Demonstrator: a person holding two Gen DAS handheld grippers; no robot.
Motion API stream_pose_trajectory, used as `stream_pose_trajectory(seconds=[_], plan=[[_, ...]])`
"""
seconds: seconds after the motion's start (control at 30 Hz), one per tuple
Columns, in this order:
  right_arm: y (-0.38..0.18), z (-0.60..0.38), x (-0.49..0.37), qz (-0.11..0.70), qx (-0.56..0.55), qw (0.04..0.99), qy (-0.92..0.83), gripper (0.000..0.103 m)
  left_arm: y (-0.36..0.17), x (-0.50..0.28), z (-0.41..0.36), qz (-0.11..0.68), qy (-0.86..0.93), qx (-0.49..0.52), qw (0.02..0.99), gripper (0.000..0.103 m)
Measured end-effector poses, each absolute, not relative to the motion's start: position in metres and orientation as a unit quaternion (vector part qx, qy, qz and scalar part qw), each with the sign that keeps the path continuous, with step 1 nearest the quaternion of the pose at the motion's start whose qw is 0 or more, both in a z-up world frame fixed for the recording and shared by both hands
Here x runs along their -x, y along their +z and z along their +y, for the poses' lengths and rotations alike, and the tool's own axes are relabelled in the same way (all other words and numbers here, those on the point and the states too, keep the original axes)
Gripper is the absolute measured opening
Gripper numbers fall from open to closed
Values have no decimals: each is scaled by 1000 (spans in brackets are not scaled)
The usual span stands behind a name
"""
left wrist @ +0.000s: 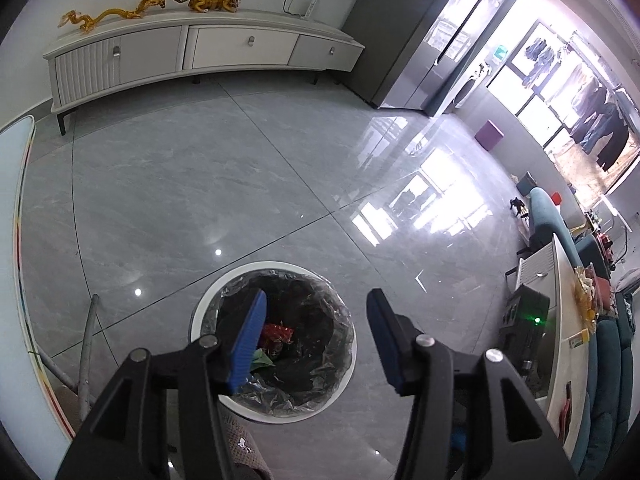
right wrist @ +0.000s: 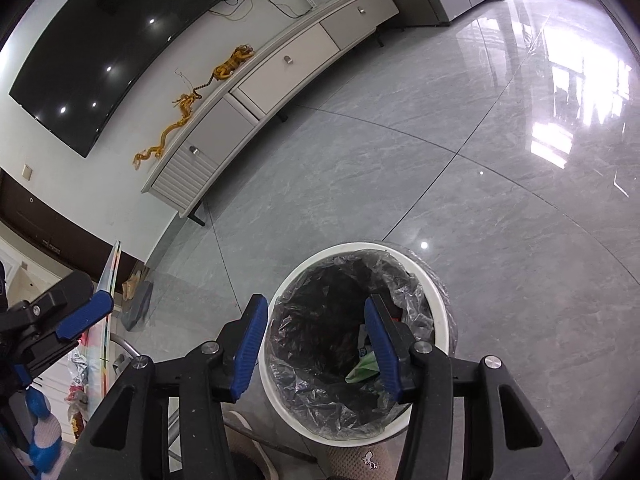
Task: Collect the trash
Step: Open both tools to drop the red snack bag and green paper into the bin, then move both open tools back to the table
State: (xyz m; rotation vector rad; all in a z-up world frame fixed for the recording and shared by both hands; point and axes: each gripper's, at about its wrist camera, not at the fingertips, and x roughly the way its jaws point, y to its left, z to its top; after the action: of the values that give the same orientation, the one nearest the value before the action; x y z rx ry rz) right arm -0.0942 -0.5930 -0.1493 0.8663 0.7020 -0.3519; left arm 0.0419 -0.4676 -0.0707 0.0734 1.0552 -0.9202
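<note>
A white trash bin (left wrist: 280, 267) lined with a crinkled plastic bag stands on the grey floor. At its bottom lie a red wrapper (left wrist: 277, 334) and a green scrap (left wrist: 262, 360). My left gripper (left wrist: 317, 296) hangs over the bin, open, with nothing between its blue pads. In the right wrist view the same bin (right wrist: 352, 246) sits below my right gripper (right wrist: 315, 300), which is also open and holds nothing. The green scrap (right wrist: 362, 368) shows beside its right pad. One of the left gripper's blue fingers (right wrist: 84, 316) shows at the far left.
A long white TV cabinet (left wrist: 240, 46) with golden dragon and tiger figures (left wrist: 212, 2) runs along the far wall under a black TV (right wrist: 120, 40). A white board edge (left wrist: 16, 240) stands left. A low table (left wrist: 560, 320), a teal sofa (left wrist: 612, 360) and a purple stool (left wrist: 490, 134) are right.
</note>
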Motion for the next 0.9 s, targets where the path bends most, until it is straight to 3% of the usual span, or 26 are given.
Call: stream_pose_trajectory(seconds=[0.9], plan=[[0,-510,122,233,-274,916,-178,52,24,24,-322,375,-364,-15,852,50]])
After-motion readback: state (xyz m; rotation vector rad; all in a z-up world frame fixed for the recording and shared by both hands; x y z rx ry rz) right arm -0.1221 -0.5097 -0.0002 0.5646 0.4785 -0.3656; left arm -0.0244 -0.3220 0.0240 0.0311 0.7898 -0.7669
